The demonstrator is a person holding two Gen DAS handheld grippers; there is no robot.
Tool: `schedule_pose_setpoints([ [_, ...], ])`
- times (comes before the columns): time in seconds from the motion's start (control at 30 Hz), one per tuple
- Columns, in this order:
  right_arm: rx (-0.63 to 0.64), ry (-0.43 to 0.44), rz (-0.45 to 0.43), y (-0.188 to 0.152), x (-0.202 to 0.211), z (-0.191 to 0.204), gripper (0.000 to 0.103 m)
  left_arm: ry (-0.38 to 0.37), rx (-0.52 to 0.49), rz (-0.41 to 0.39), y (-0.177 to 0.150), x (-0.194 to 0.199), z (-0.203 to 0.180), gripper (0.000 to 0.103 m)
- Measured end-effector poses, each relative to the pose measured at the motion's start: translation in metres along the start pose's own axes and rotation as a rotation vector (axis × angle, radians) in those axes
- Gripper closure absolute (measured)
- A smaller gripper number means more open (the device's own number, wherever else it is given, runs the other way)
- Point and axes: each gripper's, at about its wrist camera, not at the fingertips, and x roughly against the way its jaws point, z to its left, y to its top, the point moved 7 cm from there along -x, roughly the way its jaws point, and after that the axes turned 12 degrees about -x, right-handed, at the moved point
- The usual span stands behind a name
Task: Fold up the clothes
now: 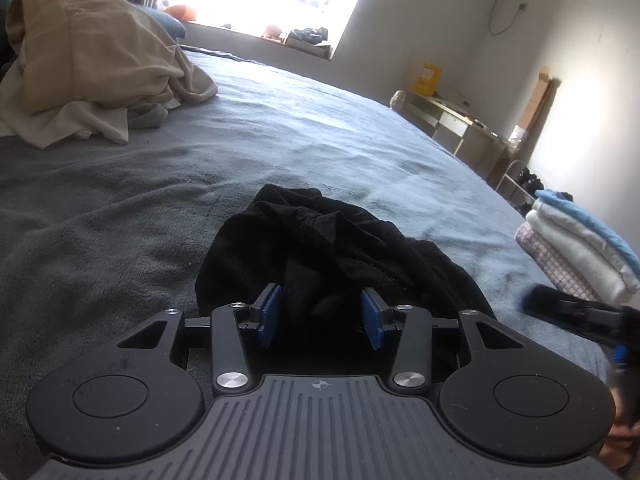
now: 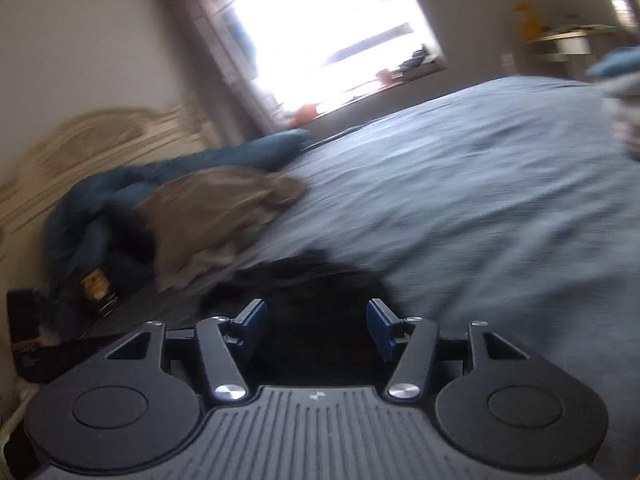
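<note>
Your left tool (image 1: 320, 312) straddles the crumpled black garment (image 1: 332, 248) on the near part of the grey bed (image 1: 280, 140) without its pads visibly pinching the cloth, while your right tool (image 2: 318, 328) hangs released over the garment's blurred edge.

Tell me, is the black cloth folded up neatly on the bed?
No, the black cloth lies crumpled in a heap on the grey bed.

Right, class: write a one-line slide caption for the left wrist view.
Left gripper poised over a crumpled black garment on the grey bed, folded stack at right.
</note>
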Motion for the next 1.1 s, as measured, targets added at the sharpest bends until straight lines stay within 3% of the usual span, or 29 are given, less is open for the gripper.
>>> schedule_pose_setpoints([
  [0.07,0.029,0.018,0.039,-0.003,-0.028,0.012,0.037,0.000,-0.003,-0.001,0.001,-0.001,0.000,0.059],
  [0.17,0.024,-0.001,0.086,-0.004,-0.062,0.008,0.041,-0.005,-0.006,-0.002,0.001,-0.004,0.001,0.059],
  [0.2,0.004,-0.005,0.091,-0.003,-0.066,0.004,0.046,-0.007,-0.005,-0.001,0.001,-0.006,0.001,0.059],
  [0.27,-0.037,-0.012,0.101,-0.001,-0.075,-0.005,0.071,-0.010,-0.001,0.003,0.000,-0.009,0.002,0.059],
  [0.33,-0.096,-0.001,0.086,0.003,-0.067,-0.016,0.089,-0.014,0.002,0.003,-0.001,-0.012,0.004,0.059],
  [0.43,-0.132,-0.038,0.030,0.012,-0.048,-0.032,0.099,-0.017,0.008,0.002,-0.003,-0.014,0.005,0.058],
  [0.8,-0.262,-0.300,-0.242,0.041,0.069,-0.119,0.101,-0.020,0.014,0.000,-0.005,-0.012,0.005,0.058],
  [0.9,-0.289,-0.429,-0.283,0.033,0.097,-0.144,0.101,-0.022,0.015,-0.001,-0.005,-0.012,0.005,0.058],
  [1.0,-0.289,-0.617,-0.302,0.021,0.120,-0.165,0.098,-0.024,0.017,-0.002,-0.006,-0.011,0.006,0.058],
  [1.1,-0.354,-0.596,-0.332,0.016,0.138,-0.171,0.096,-0.023,0.007,0.001,-0.005,-0.009,0.004,0.057],
])
